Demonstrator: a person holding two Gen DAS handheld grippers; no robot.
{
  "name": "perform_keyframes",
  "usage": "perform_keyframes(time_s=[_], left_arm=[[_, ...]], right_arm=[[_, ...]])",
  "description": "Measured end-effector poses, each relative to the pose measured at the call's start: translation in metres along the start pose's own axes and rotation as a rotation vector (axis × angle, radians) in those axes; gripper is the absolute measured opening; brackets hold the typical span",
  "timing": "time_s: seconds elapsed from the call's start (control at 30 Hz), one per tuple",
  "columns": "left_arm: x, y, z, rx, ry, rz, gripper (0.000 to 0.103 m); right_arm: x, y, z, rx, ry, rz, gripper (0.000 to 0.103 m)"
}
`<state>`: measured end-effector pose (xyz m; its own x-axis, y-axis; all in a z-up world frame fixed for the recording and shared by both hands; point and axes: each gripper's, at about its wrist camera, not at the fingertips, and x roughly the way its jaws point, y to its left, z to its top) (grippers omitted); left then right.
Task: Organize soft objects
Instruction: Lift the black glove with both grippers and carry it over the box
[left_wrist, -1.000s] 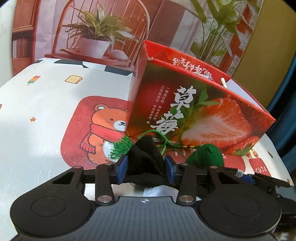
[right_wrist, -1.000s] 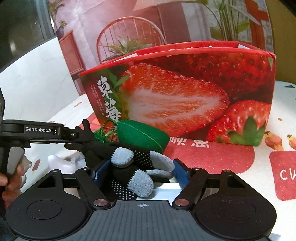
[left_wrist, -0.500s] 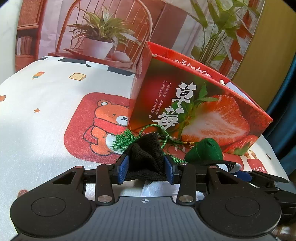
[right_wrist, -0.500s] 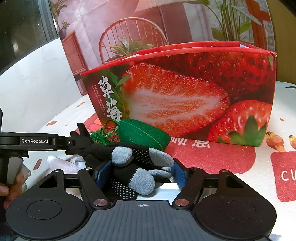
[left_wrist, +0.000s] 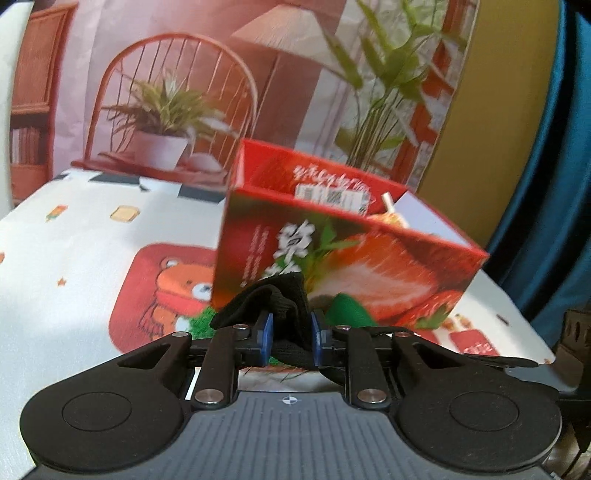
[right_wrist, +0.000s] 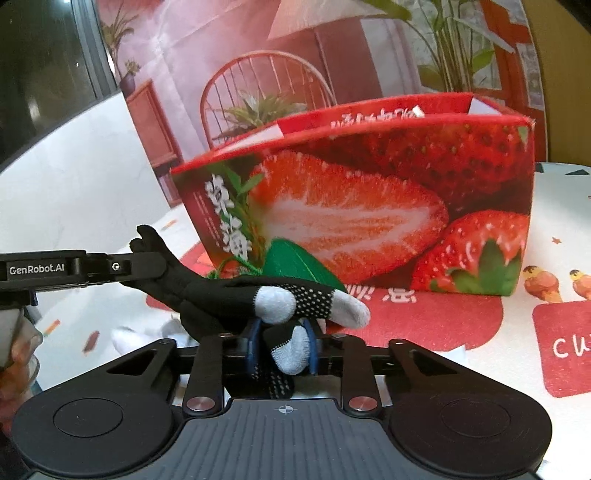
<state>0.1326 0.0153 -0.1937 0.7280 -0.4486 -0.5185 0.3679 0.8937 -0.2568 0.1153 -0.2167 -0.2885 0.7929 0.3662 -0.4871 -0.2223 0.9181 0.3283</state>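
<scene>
both hand-held grippers (left_wrist: 289, 334) (right_wrist: 281, 341) clamped on black glove (right_wrist: 221, 291)

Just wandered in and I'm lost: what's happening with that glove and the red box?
A person holds two tongs, and both are shut on one black glove: the left tongs pinch its cuff, the right tongs its grey-tipped fingers. The glove is held up in front of the open strawberry box, not yet inside. A green pouch lies by the box.
</scene>
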Motion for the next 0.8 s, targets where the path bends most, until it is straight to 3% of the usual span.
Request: perform_keyframes(time_s=[0.37,0.8], left_arm=[[-0.02,-0.026,0.035,0.023,-0.101,-0.067,0.022],[-0.012,-0.06,0.098,0.073,-0.187,-0.12,0.022]], right_arm=[[-0.043,-0.006,0.032,0.023,-0.193,0.014,0.013],[-0.072,-0.023,0.103,-0.001,-0.376,-0.023,0.013]])
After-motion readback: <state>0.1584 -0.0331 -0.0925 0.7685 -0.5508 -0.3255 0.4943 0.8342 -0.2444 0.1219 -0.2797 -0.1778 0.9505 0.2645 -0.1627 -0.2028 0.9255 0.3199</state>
